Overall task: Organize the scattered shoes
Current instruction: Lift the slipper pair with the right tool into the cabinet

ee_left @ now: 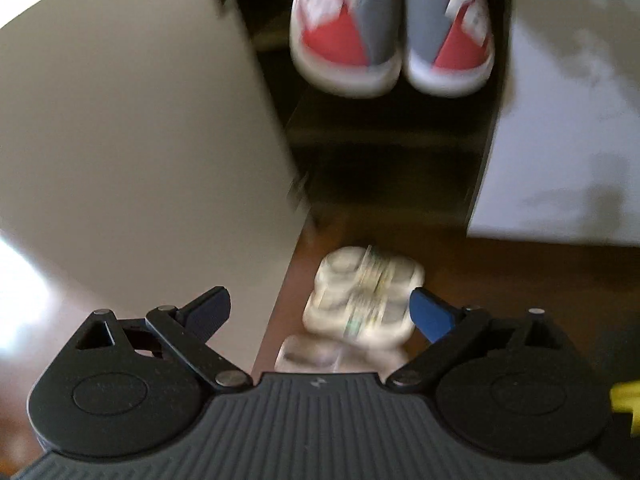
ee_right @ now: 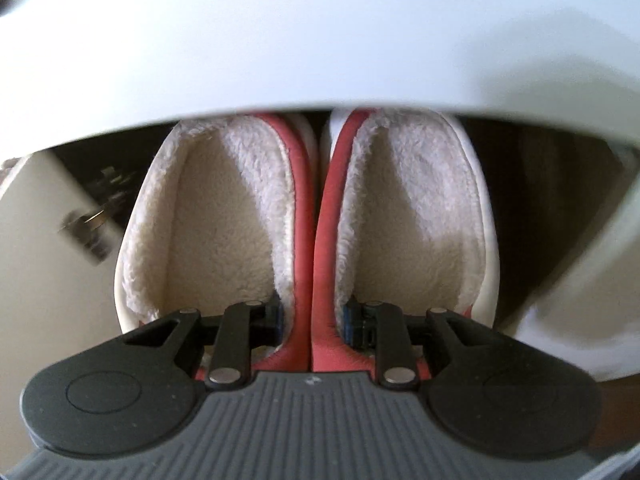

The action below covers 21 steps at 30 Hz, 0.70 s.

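Under a white shelf edge (ee_right: 320, 40), red slippers (ee_right: 312, 240) point straight away, side by side.

Pair of slippers (ee_right: 312, 216): cream fleece lining, fluffy and matt; inner rims of salmon-red material with a smooth, faintly leathery look; in the left wrist view the uppers read as red and grey cloth above pale, smooth, rubber-like soles. Right gripper (ee_right: 314, 320) and left gripper (ee_left: 320, 312): matt black plastic links with bright metal pivot pins, mounted on ribbed grey plastic; blue pads of dull finish. Cabinet door (ee_left: 140, 140): smooth, off-white, satin panel. Floor (ee_left: 520, 272): brown wood, glossy. Pale shoes (ee_left: 360, 300) on floor: blurred, material indeterminate.
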Available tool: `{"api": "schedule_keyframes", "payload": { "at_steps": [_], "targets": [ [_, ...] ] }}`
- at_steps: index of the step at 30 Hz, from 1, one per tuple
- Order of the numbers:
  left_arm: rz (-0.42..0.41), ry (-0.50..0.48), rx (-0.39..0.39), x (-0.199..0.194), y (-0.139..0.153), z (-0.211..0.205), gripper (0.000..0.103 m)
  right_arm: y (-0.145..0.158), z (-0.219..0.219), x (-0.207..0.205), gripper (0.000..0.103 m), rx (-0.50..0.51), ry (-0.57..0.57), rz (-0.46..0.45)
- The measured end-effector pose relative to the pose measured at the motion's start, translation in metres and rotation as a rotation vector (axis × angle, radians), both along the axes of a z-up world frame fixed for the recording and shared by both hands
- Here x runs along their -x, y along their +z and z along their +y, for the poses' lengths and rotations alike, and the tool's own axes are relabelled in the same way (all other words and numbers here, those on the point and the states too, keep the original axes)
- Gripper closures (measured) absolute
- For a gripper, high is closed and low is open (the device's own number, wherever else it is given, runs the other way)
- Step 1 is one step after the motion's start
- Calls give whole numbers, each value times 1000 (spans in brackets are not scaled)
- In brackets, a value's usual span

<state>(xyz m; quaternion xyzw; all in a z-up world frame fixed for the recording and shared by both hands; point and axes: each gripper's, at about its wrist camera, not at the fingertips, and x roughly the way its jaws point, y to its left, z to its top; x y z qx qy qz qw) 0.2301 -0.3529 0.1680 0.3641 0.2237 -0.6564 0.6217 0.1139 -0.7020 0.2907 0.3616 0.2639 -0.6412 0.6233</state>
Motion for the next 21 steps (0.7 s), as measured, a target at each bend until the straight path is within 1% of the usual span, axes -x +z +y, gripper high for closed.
{"api": "schedule_keyframes", "payload": {
  "at_steps": [2,3,5,7,8,13,15,16,18,21],
  "targets": [
    [58,-42,67,6,-12,-41,5,-9,-13,-1,81,-6,-17,37],
    [74,-50,82,8,-16,-53,5,-12,-16,-2,80,-6,-17,48],
    [110,-75,116,16,-23,-89,5,-13,-19,-11,79,28,-13,116],
    [150,-80,136,22,-31,-113,5,-14,-18,-16,77,44,8,155],
    [184,-76,146,25,-35,-128,5,-14,-17,-17,77,50,17,167],
    [262,-68,155,40,-49,-162,5,-12,-9,-16,76,75,23,189],
    [288,-63,161,42,-47,-170,5,-12,-8,-16,75,79,20,191],
    [296,-61,164,43,-45,-175,2,-12,-7,-16,75,83,18,192],
    [304,-63,138,43,-43,-183,2,-11,-2,-14,73,96,25,197],
    [284,-87,148,39,-40,-187,2,-10,6,-9,68,130,62,196]
  ]
}}
